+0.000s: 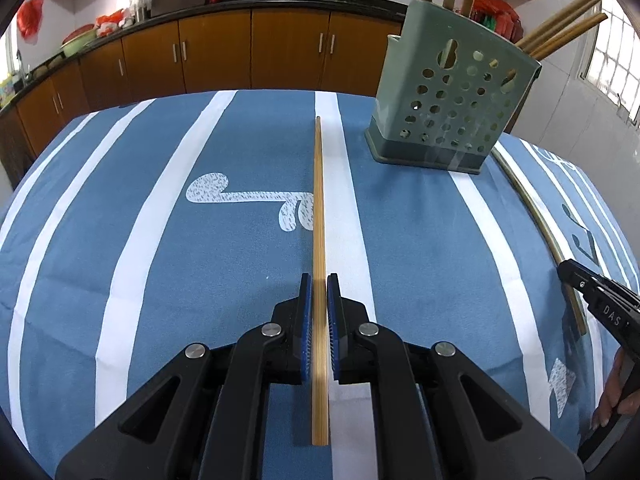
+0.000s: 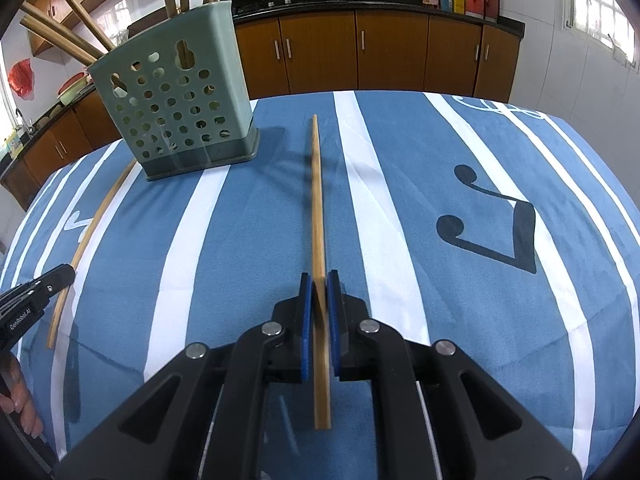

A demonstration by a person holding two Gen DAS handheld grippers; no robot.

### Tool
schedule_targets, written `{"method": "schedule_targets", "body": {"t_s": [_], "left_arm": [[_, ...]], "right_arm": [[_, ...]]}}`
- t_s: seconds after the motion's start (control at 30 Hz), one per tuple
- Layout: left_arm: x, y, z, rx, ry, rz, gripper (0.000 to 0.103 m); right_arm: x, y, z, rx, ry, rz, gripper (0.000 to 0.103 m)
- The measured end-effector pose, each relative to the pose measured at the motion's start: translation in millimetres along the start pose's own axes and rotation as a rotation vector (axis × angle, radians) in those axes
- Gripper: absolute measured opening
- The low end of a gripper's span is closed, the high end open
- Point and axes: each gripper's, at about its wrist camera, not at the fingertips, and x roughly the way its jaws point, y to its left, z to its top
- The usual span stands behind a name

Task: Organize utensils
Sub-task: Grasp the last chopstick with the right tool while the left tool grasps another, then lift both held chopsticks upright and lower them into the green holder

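The left claw (image 1: 319, 284) is clenched on a bamboo chopstick (image 1: 319, 216), which runs straight away from the camera between the blue pads. Its thin tip points to the far edge of the counter (image 1: 100, 208), and its thick end sticks out behind the pads, toward the camera. The right claw (image 2: 319, 282) is clenched on a second chopstick (image 2: 317, 208) in the same way; this one leans slightly to the left at its far tip. Both chopsticks are long and narrow, and both lie along the white stripes of the blue cloth. The green utensil holder (image 1: 452, 96) stands upright near the far edge of the counter, between the two chopsticks, right of the left claw's one and left of the right claw's one. More chopsticks (image 1: 560, 24) stand inside it and lean outward over its rim. The cloth around both claws is open, and the counter drops away just behind the holder, where brown cabinets (image 1: 256, 52) stand along the wall.
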Motion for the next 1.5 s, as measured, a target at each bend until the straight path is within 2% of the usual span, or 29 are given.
{"method": "schedule_targets", "body": {"t_s": [0.23,0.47,1.1,1.3,1.5], "left_arm": [[-3,-1,-2,0.029,0.005,0.006,0.007],[-18,4,-3,0.011,-0.003,-0.025,0.007],[-104,-2,42,0.013,-0.253,-0.08,0.007],[-120,-4,53,0.022,-0.303,-0.078,0.007],[-123,-5,58,0.026,-0.318,-0.079,0.007]], "right_arm": [[-4,-1,-1,-0.005,-0.005,0.016,0.008],[-38,-9,7,0.014,-0.099,0.046,0.008],[-121,-17,47,0.035,-0.383,0.094,0.008],[-131,-13,53,0.029,-0.416,0.105,0.008],[-133,-9,55,0.017,-0.424,0.112,0.008]]}}
